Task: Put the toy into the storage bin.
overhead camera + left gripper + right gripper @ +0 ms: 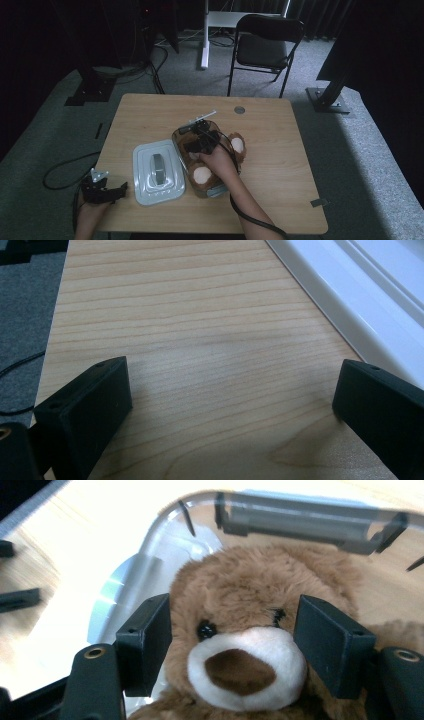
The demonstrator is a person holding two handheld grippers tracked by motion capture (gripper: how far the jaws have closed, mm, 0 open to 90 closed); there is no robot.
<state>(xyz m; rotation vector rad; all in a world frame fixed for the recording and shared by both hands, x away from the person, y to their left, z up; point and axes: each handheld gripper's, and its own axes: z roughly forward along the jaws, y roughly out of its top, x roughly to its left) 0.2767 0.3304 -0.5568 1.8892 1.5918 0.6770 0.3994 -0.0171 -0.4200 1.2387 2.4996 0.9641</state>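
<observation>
We work at a wooden worktop (280,150). Near its middle stands a clear plastic container (181,141), and its white lid (157,172) lies flat on the worktop just to the left of it, off the box.

A brown teddy bear (220,160) sits in the container. In the high view its pale-soled feet hang over the rim on the near and right sides. In the right gripper view the bear's face (240,650) looks straight at us, with the container's clear wall and a grey latch behind the head.

The right claw (232,645) is down in the container at the bear's head. Its jaws stand apart on either side of the muzzle, and we cannot tell whether the pads bear on the fur. We judge the claw to be released, not grasping the bear.

The left claw (230,405) rests low over bare worktop at the near left corner, jaws wide apart with nothing between them, and the lid's white edge lies just beside one jaw.

We judge the step in hand to be settling the bear into the container. The next move calls for tucking in the overhanging feet, then withdrawing the right claw. After that, the left claw takes the lid.
</observation>
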